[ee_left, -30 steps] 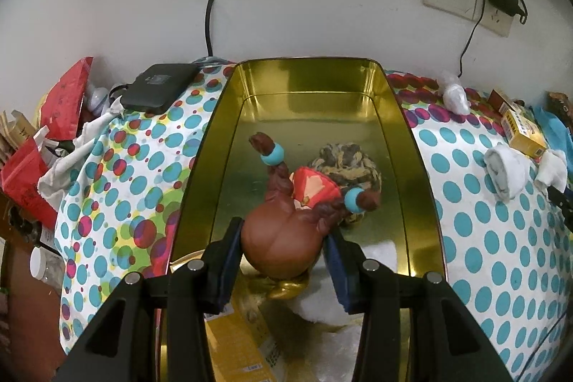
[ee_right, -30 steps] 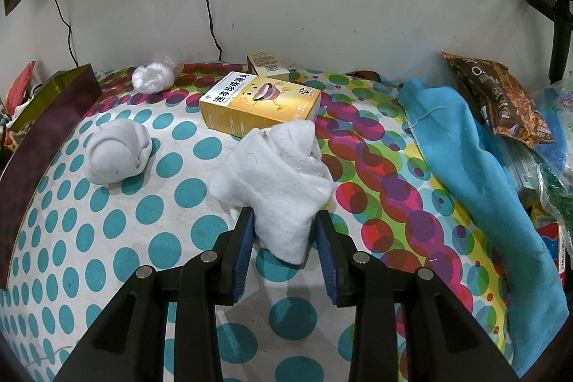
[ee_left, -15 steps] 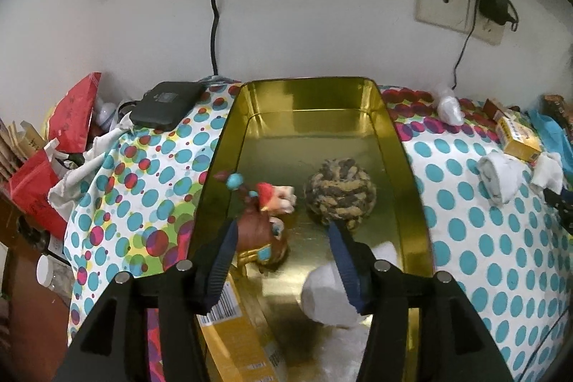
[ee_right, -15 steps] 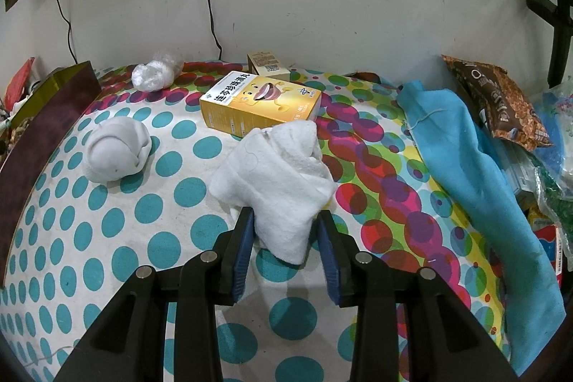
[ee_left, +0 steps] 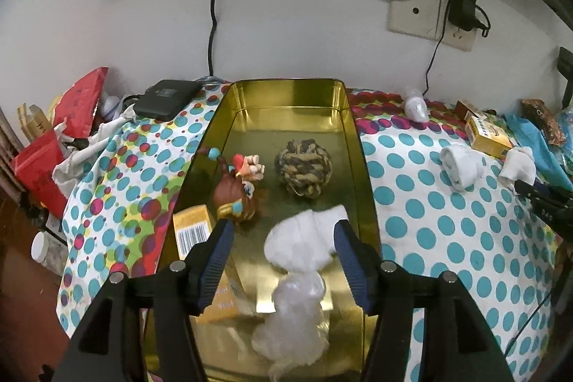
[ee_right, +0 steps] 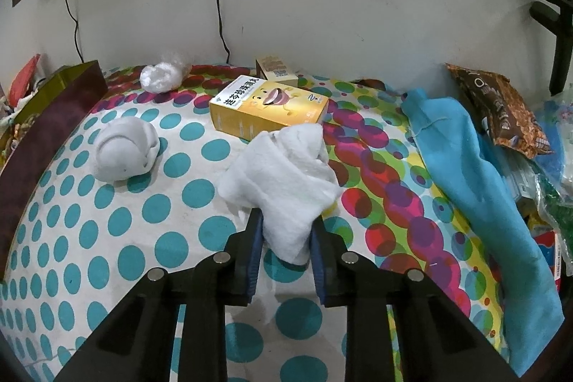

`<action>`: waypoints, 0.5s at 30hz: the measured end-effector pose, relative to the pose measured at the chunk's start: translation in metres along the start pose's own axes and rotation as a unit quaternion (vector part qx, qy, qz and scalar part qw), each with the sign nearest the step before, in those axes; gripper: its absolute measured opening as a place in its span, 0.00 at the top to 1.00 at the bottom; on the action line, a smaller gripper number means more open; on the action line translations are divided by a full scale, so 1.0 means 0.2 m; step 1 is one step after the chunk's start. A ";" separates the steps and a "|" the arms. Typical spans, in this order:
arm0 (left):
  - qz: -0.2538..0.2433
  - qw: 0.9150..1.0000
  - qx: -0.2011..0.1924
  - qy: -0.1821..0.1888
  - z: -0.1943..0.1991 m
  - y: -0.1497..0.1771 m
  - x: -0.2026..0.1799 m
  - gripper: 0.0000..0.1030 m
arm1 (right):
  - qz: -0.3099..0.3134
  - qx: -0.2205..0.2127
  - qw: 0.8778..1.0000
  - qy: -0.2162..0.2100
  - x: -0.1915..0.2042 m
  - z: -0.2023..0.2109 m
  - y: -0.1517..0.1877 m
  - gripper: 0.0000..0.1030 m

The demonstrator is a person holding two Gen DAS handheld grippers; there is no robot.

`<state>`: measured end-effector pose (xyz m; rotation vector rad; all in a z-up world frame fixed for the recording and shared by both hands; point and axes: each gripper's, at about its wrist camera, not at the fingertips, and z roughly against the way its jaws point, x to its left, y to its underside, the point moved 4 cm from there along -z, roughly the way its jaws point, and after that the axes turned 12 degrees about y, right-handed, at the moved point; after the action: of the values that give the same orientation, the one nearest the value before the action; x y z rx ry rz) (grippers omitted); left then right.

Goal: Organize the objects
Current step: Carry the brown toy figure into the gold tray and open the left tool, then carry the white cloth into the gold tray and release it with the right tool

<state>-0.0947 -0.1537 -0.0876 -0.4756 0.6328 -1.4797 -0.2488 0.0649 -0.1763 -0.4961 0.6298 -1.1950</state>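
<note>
a sec ago the left gripper (ee_left: 283, 235) was clamped on the brown doll (ee_left: 238, 190); now its jaws have just been opening, spread wide w/ nothing pinched, pulled back from the doll. doll lies loose on the floor of the gold tin (ee_left: 349, 117), left side, next to the rope ball (ee_left: 303, 167). right gripper (ee_right: 286, 238) was loosely around the white cloth (ee_right: 283, 174) before; it's just closed, pads now pressed tight on the cloth's near corner. cloth sits on the dotted tablecloth (ee_right: 107, 238), far edge touching the yellow box (ee_right: 268, 108).

room: tin's side walls run close along both left fingers, tight sideways. far half of the tin floor is bare past the ball. around the right gripper the cloth-covered table is open to the left and near side; a blue fabric (ee_right: 472, 174) and snack bags crowd the right edge. grey sock roll (ee_right: 125, 153) sits apart to the left, small white wad (ee_right: 161, 76) near the wall.

tin contents: doll, rope ball, a white sock bundle (ee_left: 304, 242) btwn the left fingers but untouched, a clear plastic wad (ee_left: 297, 321) nearer, and an orange barcode box (ee_left: 195, 231) leaning at the left wall.
</note>
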 end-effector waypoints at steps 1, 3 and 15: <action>0.001 1.000 0.001 -0.002 0.01 0.01 0.00 0.40 | -0.001 -0.002 1.000 0.000 -0.01 0.01 0.00 0.79; 0.000 1.000 -0.004 -0.010 0.02 0.04 -0.01 0.40 | 0.000 -0.007 1.000 0.003 -0.01 0.02 0.00 0.80; 0.002 1.000 -0.016 -0.024 0.11 0.16 -0.06 0.37 | -0.007 -0.024 1.000 0.001 -0.05 0.04 -0.01 0.80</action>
<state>-0.0553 -0.1415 -0.0902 -0.5327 0.6197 -1.4529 -0.2472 0.0749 -0.1669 -0.5397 0.6591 -1.1972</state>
